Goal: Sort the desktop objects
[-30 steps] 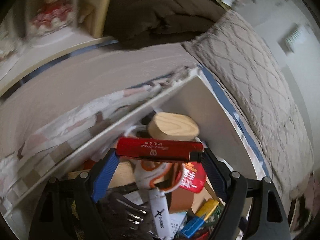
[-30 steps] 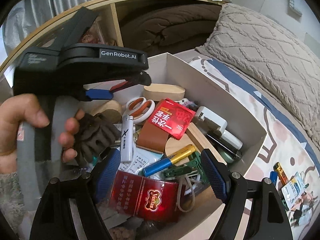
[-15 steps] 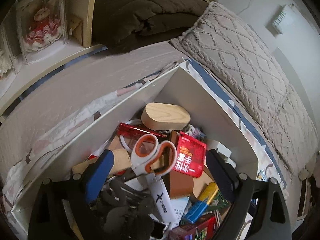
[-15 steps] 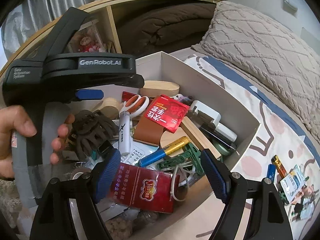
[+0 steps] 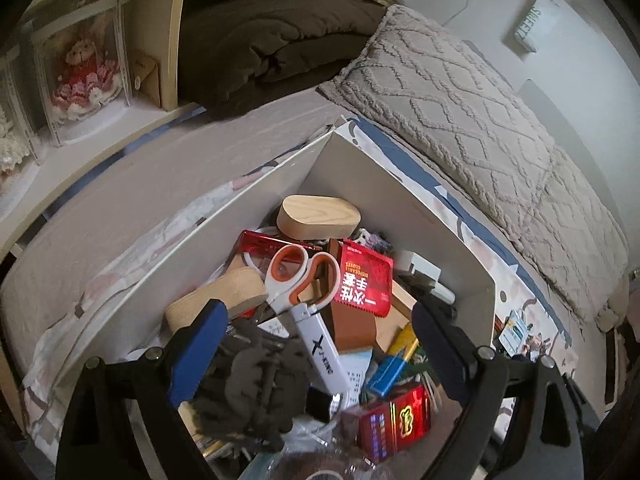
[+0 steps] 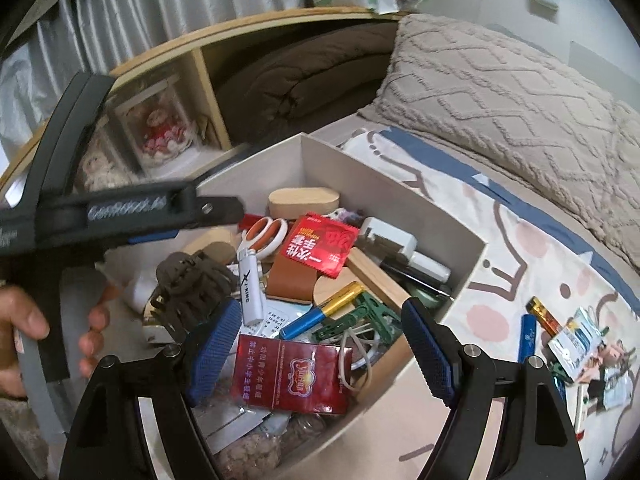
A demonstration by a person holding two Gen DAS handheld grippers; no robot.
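White box. Scissors: white with orange handle linings. Glove packet: red, white lettering. Oval block: pale wood grain. Lighter: white, black lettering. Cigarette pack: dark red, gold emblem. Hair clip: dark brown. Pillow: beige, raised diamond pattern. Bed sheet: cream with pink spots, blue band. Both claws: black, blue pads.
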